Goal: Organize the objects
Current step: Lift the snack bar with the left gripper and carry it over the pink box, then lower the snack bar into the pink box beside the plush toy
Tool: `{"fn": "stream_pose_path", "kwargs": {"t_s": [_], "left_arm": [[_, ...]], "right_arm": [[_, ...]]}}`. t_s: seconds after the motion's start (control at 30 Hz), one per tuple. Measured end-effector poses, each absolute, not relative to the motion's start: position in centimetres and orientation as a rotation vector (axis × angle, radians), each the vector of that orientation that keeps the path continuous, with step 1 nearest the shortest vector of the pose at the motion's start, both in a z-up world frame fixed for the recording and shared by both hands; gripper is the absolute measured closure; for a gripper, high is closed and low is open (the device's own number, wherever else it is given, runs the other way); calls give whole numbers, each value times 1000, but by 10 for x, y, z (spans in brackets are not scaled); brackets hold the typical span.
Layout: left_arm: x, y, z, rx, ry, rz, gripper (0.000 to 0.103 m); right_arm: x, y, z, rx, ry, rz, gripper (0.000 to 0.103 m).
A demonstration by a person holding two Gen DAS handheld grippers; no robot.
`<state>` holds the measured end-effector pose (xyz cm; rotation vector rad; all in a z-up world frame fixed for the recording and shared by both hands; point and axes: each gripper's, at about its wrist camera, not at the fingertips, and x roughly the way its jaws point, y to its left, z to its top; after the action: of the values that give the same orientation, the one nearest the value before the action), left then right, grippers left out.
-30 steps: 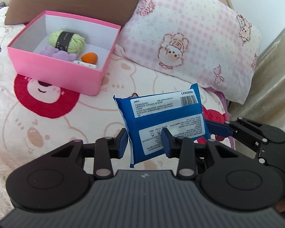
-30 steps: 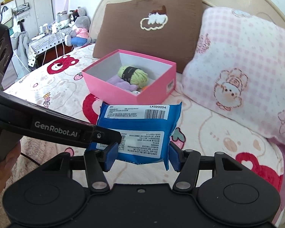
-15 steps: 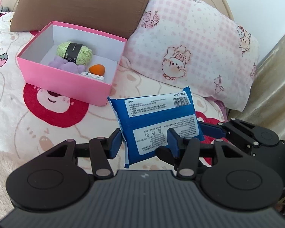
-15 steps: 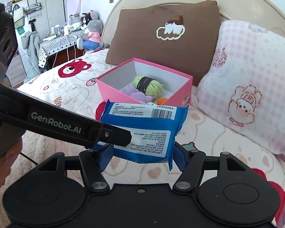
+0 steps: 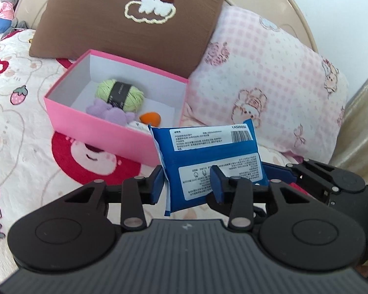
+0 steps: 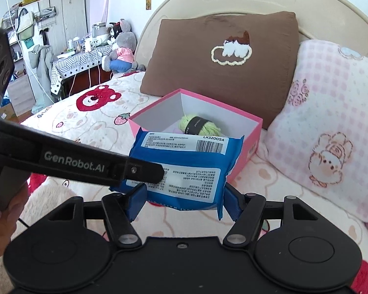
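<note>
Blue pack hiding pink box corner

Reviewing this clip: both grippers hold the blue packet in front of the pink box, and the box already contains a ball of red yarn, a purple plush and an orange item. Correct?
One detail is off: the yarn in the pink box is light green with a dark band, not red, as the left wrist view shows. The rest stands: the purple plush and orange item lie beside it, and the blue packet sits between both grippers.
</note>
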<state>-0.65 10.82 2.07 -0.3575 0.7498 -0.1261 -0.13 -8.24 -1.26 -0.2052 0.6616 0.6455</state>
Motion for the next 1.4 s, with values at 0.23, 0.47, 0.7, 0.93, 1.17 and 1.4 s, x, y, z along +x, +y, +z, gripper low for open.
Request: {"fn": "stream_pose_path", "kwargs": {"t_s": [0.23, 0.47, 0.7, 0.93, 1.17, 1.4], "left_arm": [[24, 124, 27, -348, 722, -103, 64], [71, 140, 23, -353, 761, -107, 64], [107, 148, 6, -347, 749, -117, 63], [155, 158, -8, -328, 788, -130, 61], [198, 189, -37, -521, 814, -113, 63], [211, 184, -68, -494, 840, -63, 63]], "right_arm": [[20, -58, -6, -234, 643, 630, 31], [54, -46, -10, -224, 655, 617, 31], [91, -34, -20, -205, 688, 581, 31], [130, -16, -36, -228, 709, 538, 31], [159, -11, -47, -173, 727, 529, 36], [166, 3, -66, -195, 727, 490, 39]]}}
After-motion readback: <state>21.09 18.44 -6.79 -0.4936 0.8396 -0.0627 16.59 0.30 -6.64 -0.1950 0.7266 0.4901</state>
